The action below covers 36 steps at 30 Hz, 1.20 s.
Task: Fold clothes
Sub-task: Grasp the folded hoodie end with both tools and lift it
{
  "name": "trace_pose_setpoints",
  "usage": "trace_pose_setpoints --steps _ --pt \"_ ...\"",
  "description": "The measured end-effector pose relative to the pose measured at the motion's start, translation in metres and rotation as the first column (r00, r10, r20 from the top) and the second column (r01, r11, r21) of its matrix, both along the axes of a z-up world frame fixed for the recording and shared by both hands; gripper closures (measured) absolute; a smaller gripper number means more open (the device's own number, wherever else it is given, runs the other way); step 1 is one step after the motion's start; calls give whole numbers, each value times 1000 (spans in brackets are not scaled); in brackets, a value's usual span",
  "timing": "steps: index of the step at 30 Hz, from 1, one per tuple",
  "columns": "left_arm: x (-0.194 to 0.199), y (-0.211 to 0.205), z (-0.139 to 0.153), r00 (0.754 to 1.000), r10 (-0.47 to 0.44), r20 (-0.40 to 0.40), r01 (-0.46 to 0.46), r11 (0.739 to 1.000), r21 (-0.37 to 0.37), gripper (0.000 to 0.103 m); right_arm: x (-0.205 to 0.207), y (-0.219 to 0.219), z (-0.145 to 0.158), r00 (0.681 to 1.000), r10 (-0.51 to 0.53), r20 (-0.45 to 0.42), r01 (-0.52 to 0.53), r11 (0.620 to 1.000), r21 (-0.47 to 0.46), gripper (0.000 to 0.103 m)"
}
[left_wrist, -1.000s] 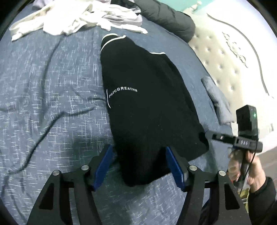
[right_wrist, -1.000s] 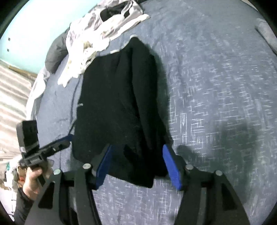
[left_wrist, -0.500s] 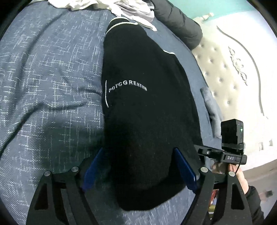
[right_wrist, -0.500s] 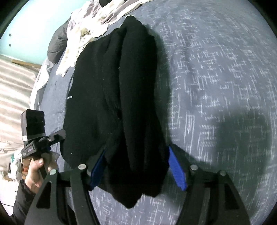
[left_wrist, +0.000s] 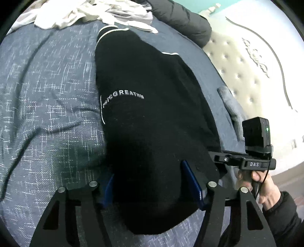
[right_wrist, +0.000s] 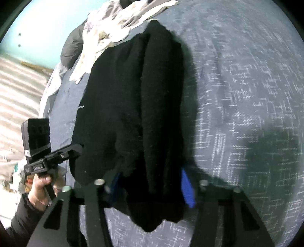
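A black sweater [left_wrist: 152, 114] with white lettering lies lengthwise on the blue-grey bedcover [left_wrist: 47, 95]. Its near end sits between the blue pads of my left gripper [left_wrist: 150, 185], whose jaws stand wide apart, and the hem drapes back over the gripper's body. In the right wrist view the same sweater [right_wrist: 123, 114], doubled into thick folds, fills the wide gap of my right gripper [right_wrist: 152, 182] and hangs over its base. Cloth hides where the pads touch it. Each view shows a hand [left_wrist: 260, 182] [right_wrist: 40, 188] holding the other gripper at the sweater's side.
A heap of white clothes [left_wrist: 85, 13] [right_wrist: 114, 24] and a dark grey jacket [left_wrist: 182, 17] lie at the far end of the bed. A cream tufted headboard [left_wrist: 247, 76] runs along the right, with a small grey folded cloth [left_wrist: 229, 106] beside it.
Both grippers have pushed in on the sweater's near end. The cloth now reaches further back between the fingers than a second ago. The jaw widths look the same.
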<state>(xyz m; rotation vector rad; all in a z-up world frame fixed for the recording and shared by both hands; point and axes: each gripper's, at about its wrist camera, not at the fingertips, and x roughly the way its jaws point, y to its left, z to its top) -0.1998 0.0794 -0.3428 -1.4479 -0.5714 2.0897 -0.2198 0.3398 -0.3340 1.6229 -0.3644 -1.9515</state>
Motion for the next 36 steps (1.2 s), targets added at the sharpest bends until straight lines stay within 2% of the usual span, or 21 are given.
trace_pose_setpoints --steps 7,9,12,14,17,19,21,24,26,29,32,36 --pt "-11 2 -14 999 12 30 -13 999 31 35 -8 -4 -11 999 -30 20 30 1000 -1 47" --pt "-12 2 -15 1000 11 29 -12 999 32 35 -6 -2 -8 1000 -18 0 18 1000 8 52" --pt "-13 8 -9 1000 3 9 -4 1000 15 39 -1 -3 3 999 5 -35 -5 1000 -2 70" --pt "-14 9 -9 1000 1 15 -2 1000 11 40 2 -4 12 998 27 -54 -27 1000 0 72" --pt "-16 11 -9 1000 -1 24 1 1000 5 40 -1 0 10 999 33 -42 -33 999 3 72" --pt "-17 12 -9 1000 -3 31 3 1000 1 38 -2 5 2 999 36 -24 -36 999 21 69" --pt "-19 13 -10 999 -2 35 2 1000 0 36 -7 7 -6 1000 15 10 -15 1000 1 62" --pt "-23 18 -15 999 8 38 -8 1000 10 33 -9 7 -11 1000 6 18 -5 1000 -15 61" --pt "-26 22 -17 999 11 38 -12 1000 17 32 -8 5 -11 1000 12 7 -12 1000 -11 61" --pt "-26 25 -17 1000 13 18 -13 1000 17 33 -4 5 -7 999 21 -30 -21 1000 -4 67" --pt "-25 29 -10 1000 2 -15 -2 1000 9 42 -1 4 5 996 31 -80 -31 1000 4 73" --pt "-25 37 12 998 -8 -68 7 1000 -14 47 2 2 24 988 46 -145 -45 999 10 76"
